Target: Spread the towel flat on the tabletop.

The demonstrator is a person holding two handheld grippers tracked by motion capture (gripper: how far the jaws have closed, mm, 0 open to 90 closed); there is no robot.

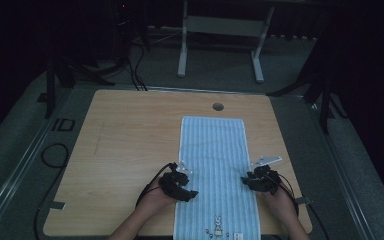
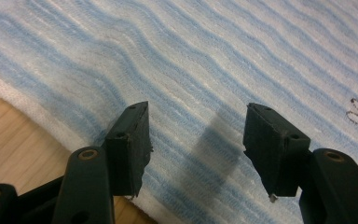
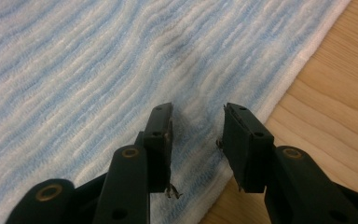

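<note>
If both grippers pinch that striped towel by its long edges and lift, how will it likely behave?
The striped towel looks like soft, ribbed terry lying flat, so it would probably sag between the left gripper and right gripper. It is likely light. Its textured pile should resist slipping.

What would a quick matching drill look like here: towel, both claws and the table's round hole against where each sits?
Things:
1. left claw
2. right claw
3. striped towel
4. round hole

Places:
A. in the table top, just past the towel's far end
B. open at the towel's left long edge
C. spread flat down the table, rabbit print at the near end
D. open at the towel's right long edge

Pairs: 1-B, 2-D, 3-C, 4-A
</note>
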